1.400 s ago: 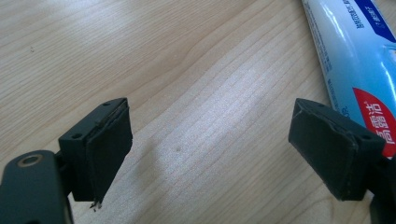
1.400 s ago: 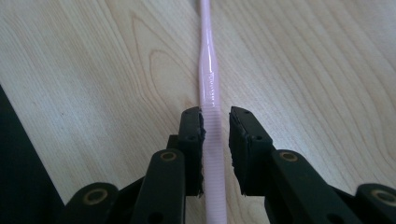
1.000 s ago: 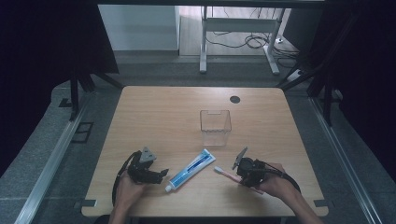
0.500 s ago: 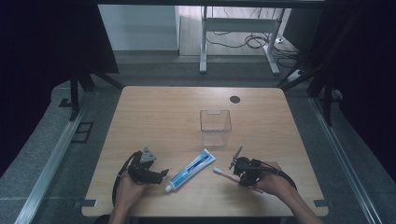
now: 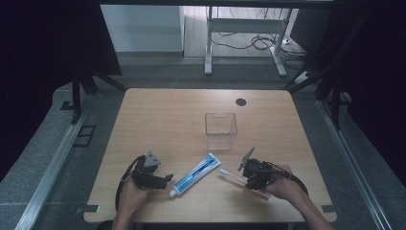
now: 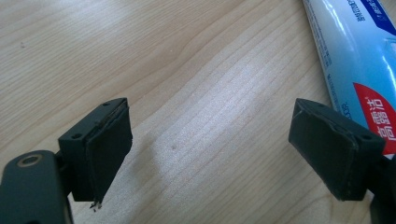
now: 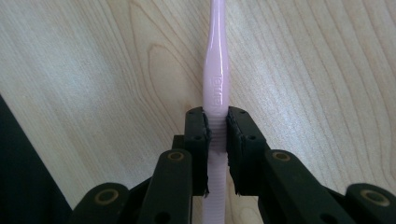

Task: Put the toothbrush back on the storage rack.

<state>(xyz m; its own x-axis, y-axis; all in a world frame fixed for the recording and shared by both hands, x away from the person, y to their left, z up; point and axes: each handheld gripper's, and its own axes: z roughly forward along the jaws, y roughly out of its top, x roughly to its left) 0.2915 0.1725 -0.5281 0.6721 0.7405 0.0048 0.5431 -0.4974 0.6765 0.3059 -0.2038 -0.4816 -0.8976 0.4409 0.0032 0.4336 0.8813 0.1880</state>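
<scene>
clamping the pink toothbrush (image 7: 215, 93) at its ribbed grip, your right gripper (image 7: 216, 135) has both jaws pressed flat against the handle, low on the wooden table (image 5: 158, 120) near its front edge. gripping there, not at the head, leaves the bristle end free, which would suit dropping it upright into the clear cup (image 5: 220, 130) standing just behind. your left gripper (image 6: 224, 144) rests with jaws spread wide and nothing between them, close beside the toothpaste tube (image 6: 359, 60); i'd judge it is parked there so the tube is the next easy reach. the tube lies flat between your two hands.
</scene>
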